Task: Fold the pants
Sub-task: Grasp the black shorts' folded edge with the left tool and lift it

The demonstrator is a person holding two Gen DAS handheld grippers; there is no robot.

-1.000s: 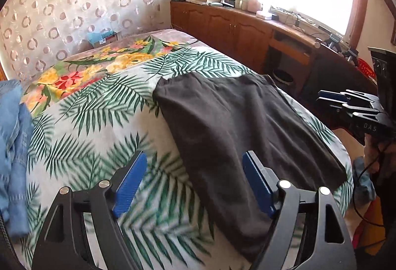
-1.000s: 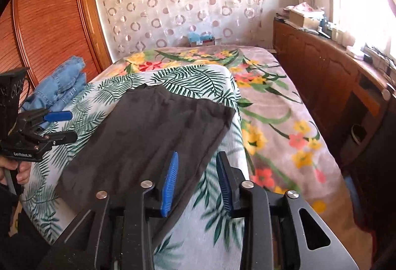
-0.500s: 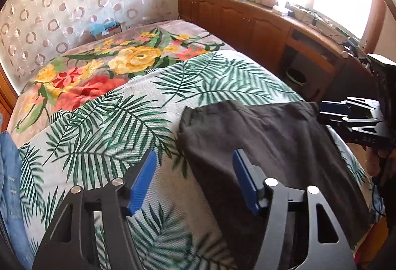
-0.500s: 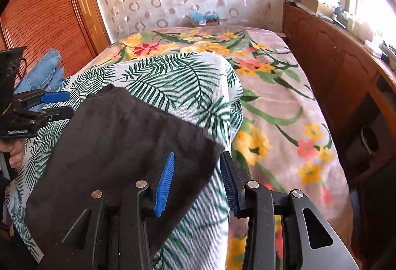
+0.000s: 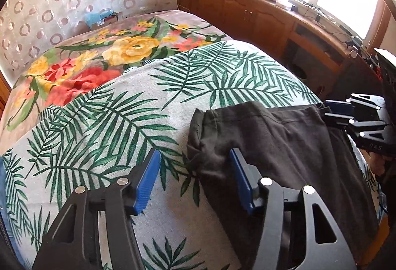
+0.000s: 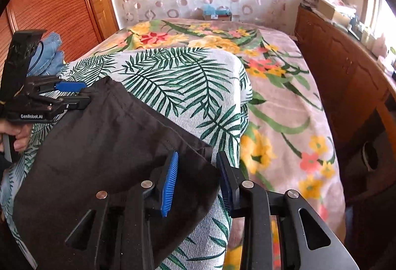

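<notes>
The dark pants are shown lying flat on the palm-leaf cloth that covers the near part of the bed, already doubled into a broad panel. The far edge is seen as a stitched hem between 2 corners; the left corner is slightly bunched and wrinkled. Compared with the earlier frames, both grippers are now brought forward to this far edge, 1 at each corner. The left gripper is held about half open, its jaws having just been closing; the bunched corner lies between them, but the pads are not yet pressed on it. The right gripper is narrower, its jaws also just closing, with the right corner between them; no firm contact with the pads is visible. A paired pinch of both corners is judged to be in preparation for the next fold. Blue jeans are heaped at the bed's left side.
</notes>
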